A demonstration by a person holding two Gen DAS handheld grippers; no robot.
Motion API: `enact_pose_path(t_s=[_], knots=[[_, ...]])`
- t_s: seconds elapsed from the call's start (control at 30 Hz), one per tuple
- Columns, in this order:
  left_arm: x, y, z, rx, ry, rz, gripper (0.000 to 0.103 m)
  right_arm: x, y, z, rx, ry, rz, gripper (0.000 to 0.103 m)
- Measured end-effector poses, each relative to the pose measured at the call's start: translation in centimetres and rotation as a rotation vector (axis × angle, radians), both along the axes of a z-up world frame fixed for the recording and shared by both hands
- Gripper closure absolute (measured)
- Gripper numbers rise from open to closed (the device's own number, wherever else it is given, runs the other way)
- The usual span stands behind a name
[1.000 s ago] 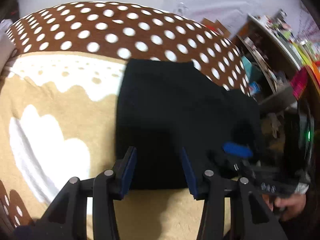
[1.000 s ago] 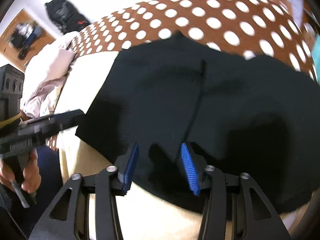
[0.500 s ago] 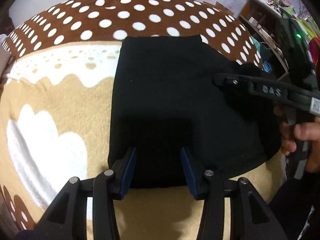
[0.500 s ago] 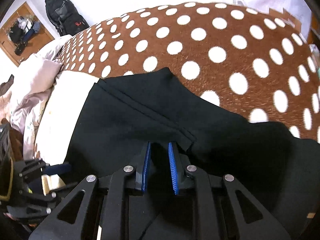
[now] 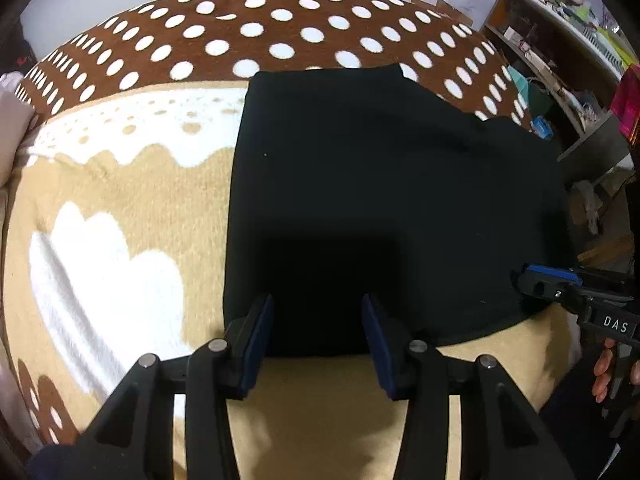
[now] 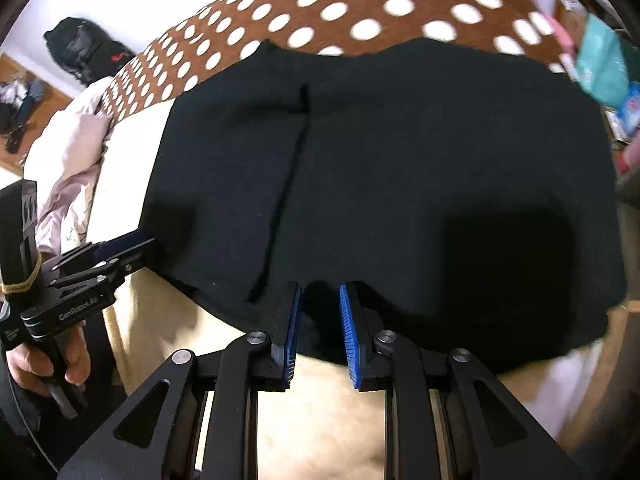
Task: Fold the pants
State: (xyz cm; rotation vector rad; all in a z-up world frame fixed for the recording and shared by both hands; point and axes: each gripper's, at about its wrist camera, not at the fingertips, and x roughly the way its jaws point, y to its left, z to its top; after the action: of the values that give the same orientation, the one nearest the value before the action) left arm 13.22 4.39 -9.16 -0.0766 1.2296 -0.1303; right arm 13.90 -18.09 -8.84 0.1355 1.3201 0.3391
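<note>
The black pants (image 5: 380, 200) lie folded flat on a brown, tan and white blanket (image 5: 120, 208). In the right wrist view the pants (image 6: 400, 168) fill the middle, with a seam running down them. My left gripper (image 5: 318, 312) is open and empty, hovering at the pants' near edge. My right gripper (image 6: 320, 308) is open with a narrow gap and holds nothing, just above the pants' near edge. The right gripper also shows in the left wrist view (image 5: 548, 280) at the pants' right edge. The left gripper shows in the right wrist view (image 6: 120, 252) at their left edge.
The polka-dot part of the blanket (image 5: 280, 32) lies beyond the pants. Cluttered shelves (image 5: 560, 60) stand at the right. A pink quilt (image 6: 68, 160) and a black backpack (image 6: 88, 52) lie at the far left of the bed.
My right gripper opened, let go of the pants fabric and pulled back to the near edge. The pants now lie flat. My left gripper stayed open and hardly moved.
</note>
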Motion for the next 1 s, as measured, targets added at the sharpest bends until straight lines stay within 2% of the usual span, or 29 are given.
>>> enact_pose_path(t_s=[0.07, 0.1, 0.13, 0.27, 0.4, 0.57, 0.83, 1.0], knots=[[-0.7, 0.2, 0.5, -0.012, 0.0, 0.013, 0.055, -0.4, -0.8, 1.2, -0.022, -0.026, -0.017, 0.071], [-1.1, 0.2, 0.8, -0.016, -0.007, 0.018, 0.055, -0.7, -1.3, 1.8, -0.025, -0.039, -0.026, 0.06], [-1.4, 0.2, 1.2, -0.021, -0.013, 0.021, 0.055, -1.0, -1.8, 2.6, -0.023, -0.055, -0.04, 0.054], [-2.6, 0.3, 2.7, -0.049, -0.054, 0.04, 0.055, -2.1, -4.0, 4.9, -0.004, -0.101, -0.087, 0.054], [-3.1, 0.3, 3.8, -0.055, -0.087, 0.059, 0.055, -3.2, -6.9, 5.8, 0.031, -0.12, -0.161, 0.054], [-3.4, -0.2, 4.6, -0.052, -0.105, 0.053, 0.055, -4.1, -10.0, 5.5, 0.08, -0.102, -0.277, 0.054], [-3.3, -1.4, 4.9, -0.043, -0.108, 0.03, 0.055, -4.4, -11.7, 5.5, 0.107, -0.101, -0.352, 0.054], [-3.3, -1.9, 4.9, -0.043, -0.109, 0.011, 0.055, -4.8, -14.0, 3.7, 0.211, -0.038, -0.527, 0.045]])
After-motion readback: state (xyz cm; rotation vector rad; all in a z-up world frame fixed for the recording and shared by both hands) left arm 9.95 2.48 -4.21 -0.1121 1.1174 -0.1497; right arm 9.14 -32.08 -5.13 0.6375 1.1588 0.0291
